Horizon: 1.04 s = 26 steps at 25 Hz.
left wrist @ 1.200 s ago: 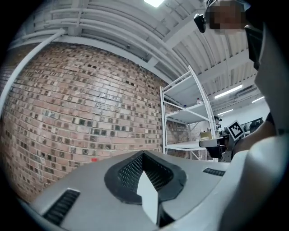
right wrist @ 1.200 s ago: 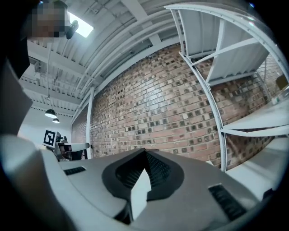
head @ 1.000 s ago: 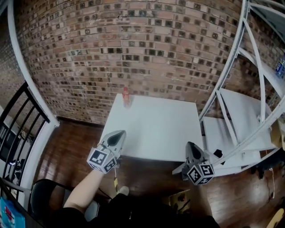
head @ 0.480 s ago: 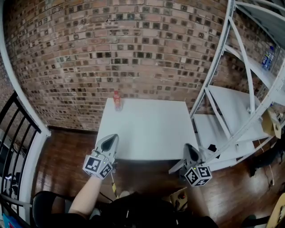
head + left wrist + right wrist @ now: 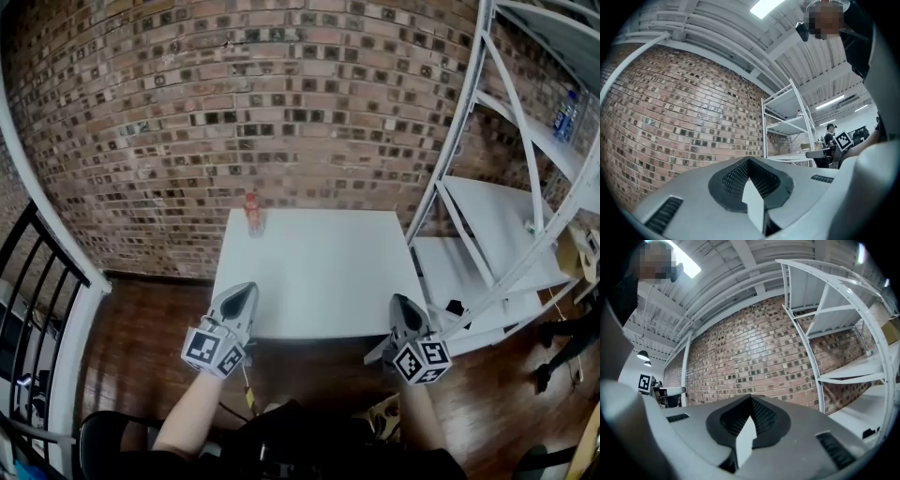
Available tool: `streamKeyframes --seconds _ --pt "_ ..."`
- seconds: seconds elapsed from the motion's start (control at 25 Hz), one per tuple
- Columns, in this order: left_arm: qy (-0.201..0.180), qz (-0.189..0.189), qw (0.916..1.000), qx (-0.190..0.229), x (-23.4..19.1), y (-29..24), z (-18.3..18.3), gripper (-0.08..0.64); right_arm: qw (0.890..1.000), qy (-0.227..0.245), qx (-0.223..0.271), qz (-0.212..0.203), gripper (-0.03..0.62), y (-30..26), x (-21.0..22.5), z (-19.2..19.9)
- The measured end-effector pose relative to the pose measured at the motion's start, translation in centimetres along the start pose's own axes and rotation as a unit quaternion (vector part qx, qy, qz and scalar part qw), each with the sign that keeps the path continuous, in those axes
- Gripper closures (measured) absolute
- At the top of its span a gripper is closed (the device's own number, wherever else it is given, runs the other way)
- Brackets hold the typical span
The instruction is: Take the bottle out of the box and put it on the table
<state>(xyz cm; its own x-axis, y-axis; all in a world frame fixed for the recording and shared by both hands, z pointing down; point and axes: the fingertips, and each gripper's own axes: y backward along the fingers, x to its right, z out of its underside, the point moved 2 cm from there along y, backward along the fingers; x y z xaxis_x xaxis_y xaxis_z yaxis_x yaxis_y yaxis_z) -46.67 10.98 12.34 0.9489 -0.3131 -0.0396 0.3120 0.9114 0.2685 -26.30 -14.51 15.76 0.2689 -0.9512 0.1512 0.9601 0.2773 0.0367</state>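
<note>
A small bottle (image 5: 252, 213) with a red cap and orange label stands upright at the far left corner of the white table (image 5: 328, 272). My left gripper (image 5: 246, 294) hovers at the table's near left edge, jaws shut and empty. At the near right corner my right gripper (image 5: 403, 305) is likewise shut with nothing held. Both gripper views look past closed jaws, the left gripper (image 5: 749, 161) and the right gripper (image 5: 751, 398), at the brick wall. No box shows in any view.
A brick wall (image 5: 234, 103) rises behind the table. White metal shelving (image 5: 506, 225) stands close on the right. A white railing (image 5: 47, 272) and dark bars run on the left. A cardboard carton (image 5: 384, 417) sits on the wooden floor near my feet.
The head view has swung and risen, so the table and bottle have shifted in the picture. Both grippers stay shut near the table's front edge, the left one slightly forward.
</note>
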Motion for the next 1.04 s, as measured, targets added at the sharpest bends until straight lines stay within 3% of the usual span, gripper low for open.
streamKeyframes --seconds 0.32,0.56,1.04 --pt "0.012 -0.018 0.9998 -0.003 -2.1 0.8 0.8 0.558 1.000 -0.012 -0.020 -0.007 0.592 -1.4 -1.1 1.1" --pt "0.012 -0.028 0.9995 -0.002 -2.7 1.4 0.8 0.558 0.993 0.107 -0.056 -0.010 0.592 -1.5 -3.4 1.8" --pt "0.025 -0.025 0.9994 0.002 -2.4 1.8 0.9 0.558 0.994 0.086 -0.062 -0.017 0.592 -1.3 -3.6 1.7"
